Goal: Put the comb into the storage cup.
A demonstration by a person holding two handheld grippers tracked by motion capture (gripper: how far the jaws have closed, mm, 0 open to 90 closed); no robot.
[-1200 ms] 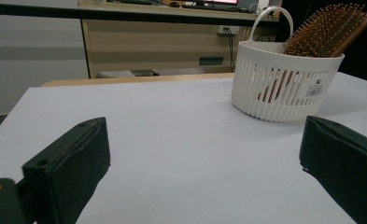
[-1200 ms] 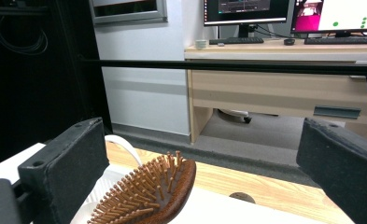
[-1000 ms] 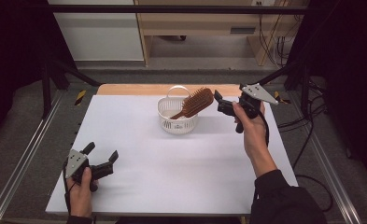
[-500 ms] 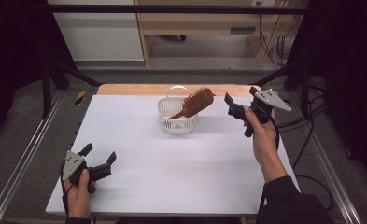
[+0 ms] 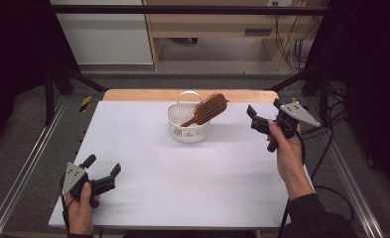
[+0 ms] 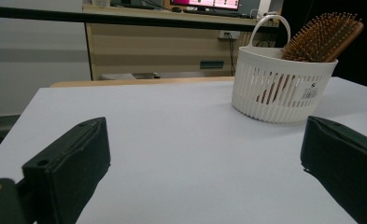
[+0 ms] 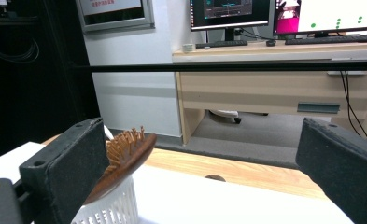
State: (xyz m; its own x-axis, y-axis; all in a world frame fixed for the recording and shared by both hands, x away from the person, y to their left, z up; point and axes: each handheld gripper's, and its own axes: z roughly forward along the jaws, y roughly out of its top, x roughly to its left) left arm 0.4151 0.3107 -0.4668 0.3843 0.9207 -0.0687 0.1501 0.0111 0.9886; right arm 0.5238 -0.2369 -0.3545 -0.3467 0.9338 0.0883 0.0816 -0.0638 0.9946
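While the hairbrush (image 5: 208, 108) leaned in the basket (image 5: 188, 125) just left of it, the right gripper (image 5: 265, 115) hung wide and empty; placing looked done. Left gripper (image 5: 102, 167) sat wide on the worktop (image 5: 192, 178), far off. Next: probably settle down.

The white tabletop (image 5: 182, 168) is bare between the two grippers, so a wide open lane is offered across its near half. The only obstacle standing on it is the white slatted basket (image 5: 188, 127) near the far edge, from which a wooden hairbrush (image 5: 208, 109) juts up and to the right over the rim. The basket's upright handle (image 5: 189, 94) blocks entry from behind. A gap is left between the brush head and the right gripper (image 5: 258, 118). The left gripper (image 5: 102, 171) is well apart from the basket.
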